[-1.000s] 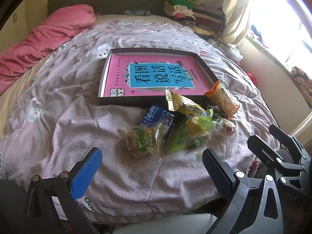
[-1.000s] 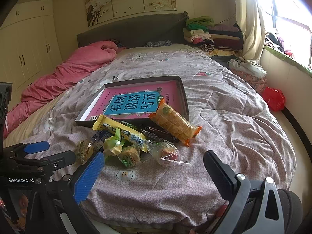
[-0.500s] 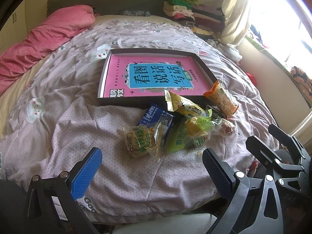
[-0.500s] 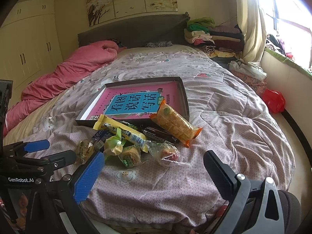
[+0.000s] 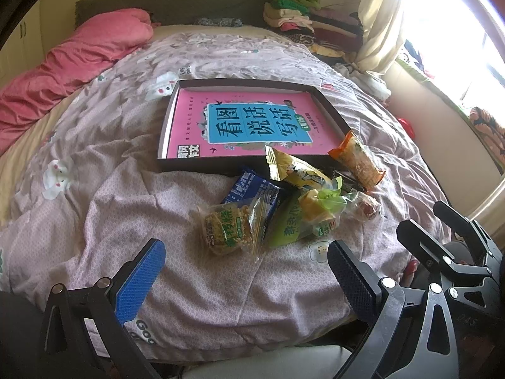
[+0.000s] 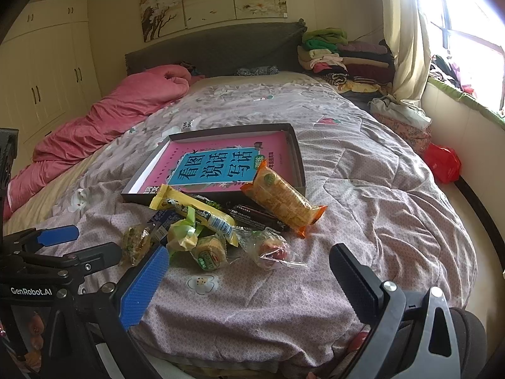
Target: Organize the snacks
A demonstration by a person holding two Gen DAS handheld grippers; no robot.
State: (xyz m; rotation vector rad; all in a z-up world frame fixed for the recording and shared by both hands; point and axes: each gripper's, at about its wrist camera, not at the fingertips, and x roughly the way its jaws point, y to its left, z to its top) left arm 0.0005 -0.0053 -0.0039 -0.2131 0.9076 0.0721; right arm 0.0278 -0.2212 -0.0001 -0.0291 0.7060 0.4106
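A heap of wrapped snacks lies on the quilt in front of a dark shallow tray (image 5: 331, 109) (image 6: 298, 154) lined with a pink book. In the heap are a clear pack of rice cracker (image 5: 228, 229), a blue packet (image 5: 252, 189), a yellow bar (image 5: 296, 170) (image 6: 192, 208), an orange biscuit pack (image 5: 359, 161) (image 6: 282, 197), a green pack (image 5: 290, 224) and a clear-wrapped red sweet (image 6: 273, 249). My left gripper (image 5: 244, 273) hovers open short of the cracker pack. My right gripper (image 6: 249, 271) hovers open just short of the red sweet. Both hold nothing.
The bed's quilt (image 6: 378, 189) spreads around the tray. A pink duvet (image 5: 79, 60) lies along the left side. Folded clothes (image 6: 341, 60) are stacked at the headboard's right, and a red bag (image 6: 442, 162) sits by the window wall. The bed's near edge runs just under both grippers.
Both views have shifted only slightly; the snacks and tray sit a touch lower and nearer in the left view. No snack has moved and both grippers stay open.
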